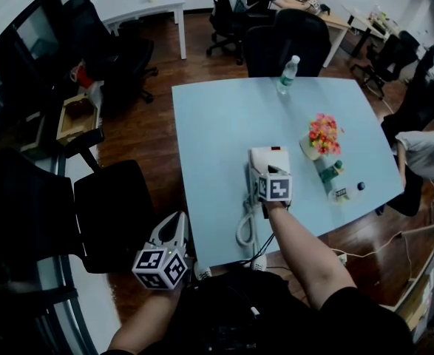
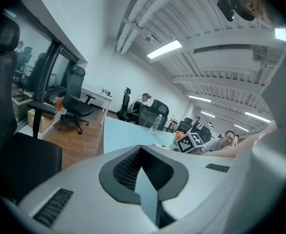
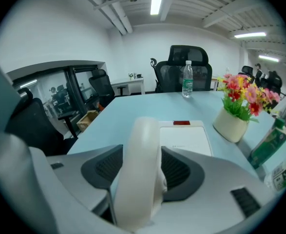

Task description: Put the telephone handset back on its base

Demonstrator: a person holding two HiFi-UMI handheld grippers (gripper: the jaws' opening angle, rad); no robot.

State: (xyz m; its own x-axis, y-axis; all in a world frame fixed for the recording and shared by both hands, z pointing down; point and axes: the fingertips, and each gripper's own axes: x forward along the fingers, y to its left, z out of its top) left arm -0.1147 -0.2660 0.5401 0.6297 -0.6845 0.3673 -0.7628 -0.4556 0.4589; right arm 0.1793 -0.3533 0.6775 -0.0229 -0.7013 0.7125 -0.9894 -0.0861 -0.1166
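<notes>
A cream telephone base (image 1: 272,157) sits near the front of the pale blue table (image 1: 217,132). In the right gripper view the base (image 3: 184,136) shows a red patch at its far end. The cream handset (image 3: 142,169) lies lengthwise along the base's left side, between the jaws of my right gripper (image 3: 143,150). Both ribbed pads show beside it and neither presses on it, so this gripper is open. Seen from the head view, the right gripper (image 1: 266,171) covers most of the handset, and the coiled cord (image 1: 245,228) trails to the table's front edge. My left gripper (image 1: 178,220) hangs off the table's front left, shut and empty.
A water bottle (image 1: 287,74) stands at the table's far edge. A pot of flowers (image 1: 321,137) and a green carton (image 1: 333,177) stand right of the phone. Black office chairs (image 1: 117,205) ring the table, and a person (image 1: 427,154) sits at the right.
</notes>
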